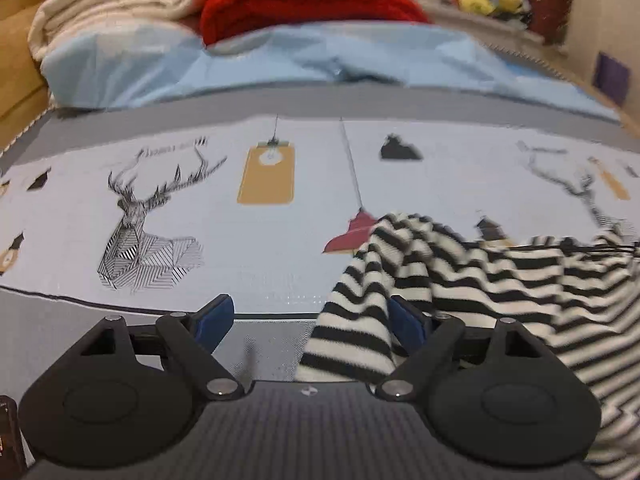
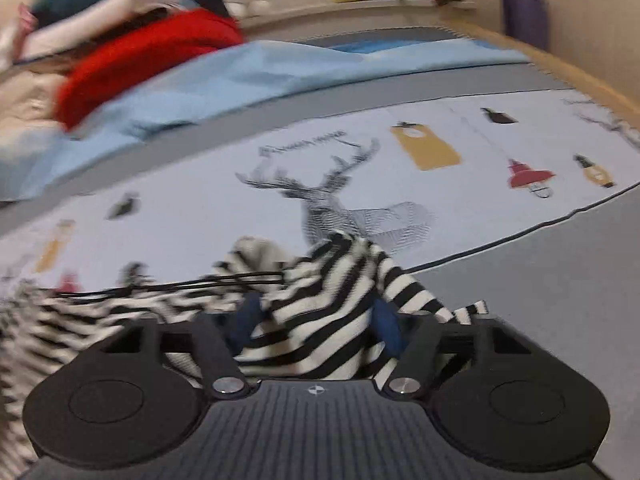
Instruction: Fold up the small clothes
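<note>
Bedspread (image 1: 240,240) flat woven, deer print, plenty of room | striped top (image 1: 460,280) soft knit, bunched, long axis strung between both hands, nearer the right one | left gripper (image 1: 308,320) jaws wide, cloth draped over one pad | right gripper (image 2: 316,320) closing in, fabric between pads, grip unclear

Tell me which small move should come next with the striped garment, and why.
Probably close the left tool on the striped garment. Its jaws stand wide, with a fold draped against only the one blue pad, while cloth is already bunched between the right tool's pads.
</note>
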The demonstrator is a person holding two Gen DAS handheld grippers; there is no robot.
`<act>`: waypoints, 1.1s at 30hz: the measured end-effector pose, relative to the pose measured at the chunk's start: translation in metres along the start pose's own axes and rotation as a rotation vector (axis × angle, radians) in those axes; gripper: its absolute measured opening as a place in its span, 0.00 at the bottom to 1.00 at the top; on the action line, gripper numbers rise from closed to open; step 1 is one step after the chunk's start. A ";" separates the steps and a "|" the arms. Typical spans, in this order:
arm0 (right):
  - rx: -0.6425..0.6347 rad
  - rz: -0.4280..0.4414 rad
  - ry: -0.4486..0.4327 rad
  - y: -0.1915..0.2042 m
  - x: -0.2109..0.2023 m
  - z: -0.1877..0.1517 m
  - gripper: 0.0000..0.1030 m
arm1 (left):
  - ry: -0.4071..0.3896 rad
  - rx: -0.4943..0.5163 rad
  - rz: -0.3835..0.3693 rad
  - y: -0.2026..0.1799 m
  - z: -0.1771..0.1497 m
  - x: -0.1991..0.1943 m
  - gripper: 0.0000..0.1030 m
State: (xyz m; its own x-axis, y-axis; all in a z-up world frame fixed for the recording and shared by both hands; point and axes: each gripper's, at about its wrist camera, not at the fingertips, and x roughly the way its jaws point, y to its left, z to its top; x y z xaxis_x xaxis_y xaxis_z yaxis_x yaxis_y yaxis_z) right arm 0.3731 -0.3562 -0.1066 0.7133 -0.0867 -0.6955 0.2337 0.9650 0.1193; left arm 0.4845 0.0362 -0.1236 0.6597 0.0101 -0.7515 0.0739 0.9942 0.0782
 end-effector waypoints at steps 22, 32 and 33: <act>0.212 -0.056 -0.159 -0.023 -0.013 0.027 0.60 | -0.098 -0.070 0.016 -0.010 0.021 -0.018 0.86; -0.261 0.190 0.078 0.075 -0.008 -0.012 0.42 | -0.056 0.050 -0.019 -0.038 0.018 -0.016 0.86; -0.261 0.149 0.078 0.079 -0.001 -0.017 0.10 | -0.050 0.069 -0.011 -0.041 0.015 -0.014 0.86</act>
State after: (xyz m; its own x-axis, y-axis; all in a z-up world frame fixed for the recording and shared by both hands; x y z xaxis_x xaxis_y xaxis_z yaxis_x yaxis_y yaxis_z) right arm 0.3799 -0.2758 -0.1088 0.6719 0.0698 -0.7373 -0.0542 0.9975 0.0450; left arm 0.4837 -0.0065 -0.1067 0.6949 -0.0081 -0.7191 0.1315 0.9845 0.1160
